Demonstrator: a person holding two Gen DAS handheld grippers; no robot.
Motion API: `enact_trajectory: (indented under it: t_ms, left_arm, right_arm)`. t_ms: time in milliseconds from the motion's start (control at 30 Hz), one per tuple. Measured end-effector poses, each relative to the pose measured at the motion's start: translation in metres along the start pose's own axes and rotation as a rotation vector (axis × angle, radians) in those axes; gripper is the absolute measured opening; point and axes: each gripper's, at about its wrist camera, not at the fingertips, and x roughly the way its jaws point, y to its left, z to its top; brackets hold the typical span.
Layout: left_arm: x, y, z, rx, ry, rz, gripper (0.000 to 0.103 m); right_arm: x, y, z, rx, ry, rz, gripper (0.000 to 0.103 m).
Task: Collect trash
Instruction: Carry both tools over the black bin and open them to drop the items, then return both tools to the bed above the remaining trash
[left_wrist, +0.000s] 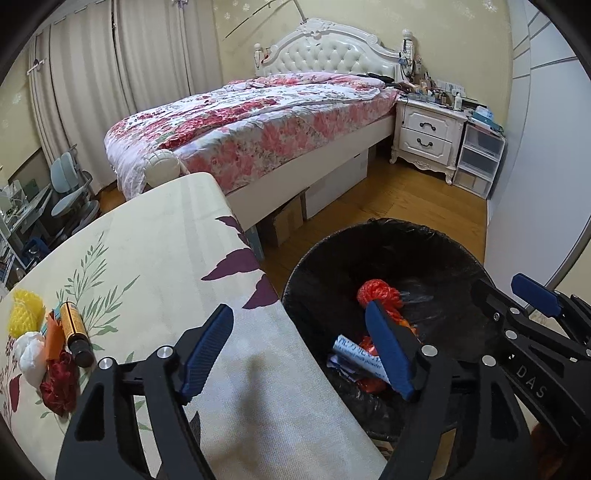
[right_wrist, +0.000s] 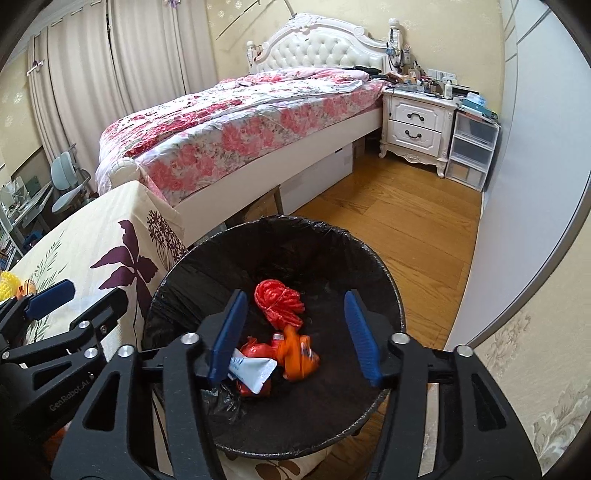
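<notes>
Nearest to me, the left gripper (left_wrist: 301, 350) is standing with its blue pads well apart and nothing between them, one finger over the table (left_wrist: 155, 266) and the other over the trash bin (left_wrist: 461, 254). I am holding the right gripper (right_wrist: 295, 338) above the bin's mouth, its jaws likewise spread wide and gripping nothing.

Below them, the bin, lined with a black bag, is holding the collected trash: a red mesh bundle (right_wrist: 277, 301), an orange crumpled wrapper (right_wrist: 297, 358), a red packet (right_wrist: 253, 350) and a white printed sachet (right_wrist: 251, 373), all lying together on the liner's bottom.

The bin is sitting just beside the table's edge. The table is wearing a cream cloth printed with green sprigs and dark purple leaves. On its left part I am seeing trash not yet collected: a yellow mesh ball (left_wrist: 24, 317), a white crumpled wad (left_wrist: 31, 350), an orange scrap (left_wrist: 54, 338), a brown bottle with a yellow label (left_wrist: 75, 334) and a dark red mesh bundle (left_wrist: 59, 384), clustered and touching.

Beyond, a wooden floor (right_wrist: 399, 229) is running to a bed (left_wrist: 251, 118) under a pink floral quilt, with a tufted white headboard. A cluttered white nightstand (left_wrist: 428, 133) and clear plastic drawers (left_wrist: 478, 158) are standing to its right; pale curtains (left_wrist: 92, 85) and a blue-grey chair (left_wrist: 70, 192) are occupying the far left.
</notes>
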Motion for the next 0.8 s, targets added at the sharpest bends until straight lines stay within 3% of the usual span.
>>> enact_trajectory:
  t_ms: [400, 800]
  left_arm:
    - [-0.017, 0.026, -0.009, -0.055, -0.010, 0.052, 0.080]
    - [-0.042, 0.071, -0.027, -0.102, -0.025, 0.139, 0.080]
  right_arm:
    - [-0.011, 0.008, -0.002, -0.014, -0.008, -0.010, 0.072]
    - [-0.022, 0.046, -0.007, -0.060, -0.004, 0.050, 0.073]
